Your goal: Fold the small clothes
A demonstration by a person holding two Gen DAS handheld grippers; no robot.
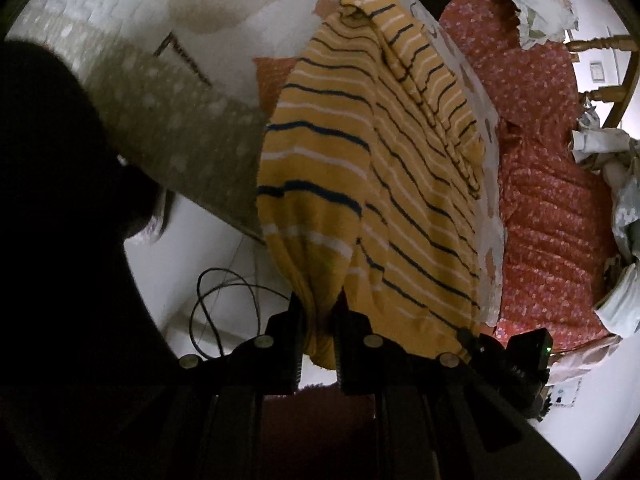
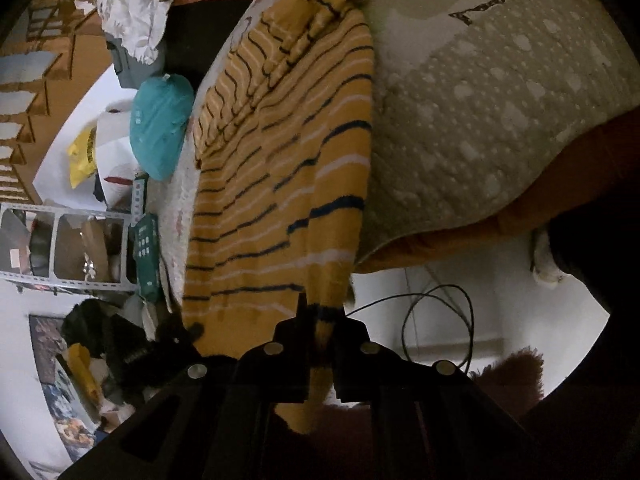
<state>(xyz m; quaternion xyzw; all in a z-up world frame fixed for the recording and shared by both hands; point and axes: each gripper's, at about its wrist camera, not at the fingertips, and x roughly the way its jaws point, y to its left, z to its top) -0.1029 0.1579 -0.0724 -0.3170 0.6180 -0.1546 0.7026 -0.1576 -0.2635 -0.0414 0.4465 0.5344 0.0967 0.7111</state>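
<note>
— Where's the shirt [image 1: 360,184] right now?

— Lifted off the bed [image 1: 176,120], with its far end trailing toward the quilt. My left hand-held gripper [image 1: 318,320] is clenched on a bunched bit of one edge, and my right hand-held gripper [image 2: 322,320] is clamped on another edge.

— What worries you?

— Both grips look thin to me. The cloth is gathered into a narrow wad between the fingers, so I think a quick pull could let a corner slide out, and the shirt would drop in a heap.

— Anything else?

— A loose black cable [image 2: 436,320] lies on the floor below. If I lower my hands too far, I could snag it. The shirt also hangs twisted, so I'd likely lay it down crooked.
</note>
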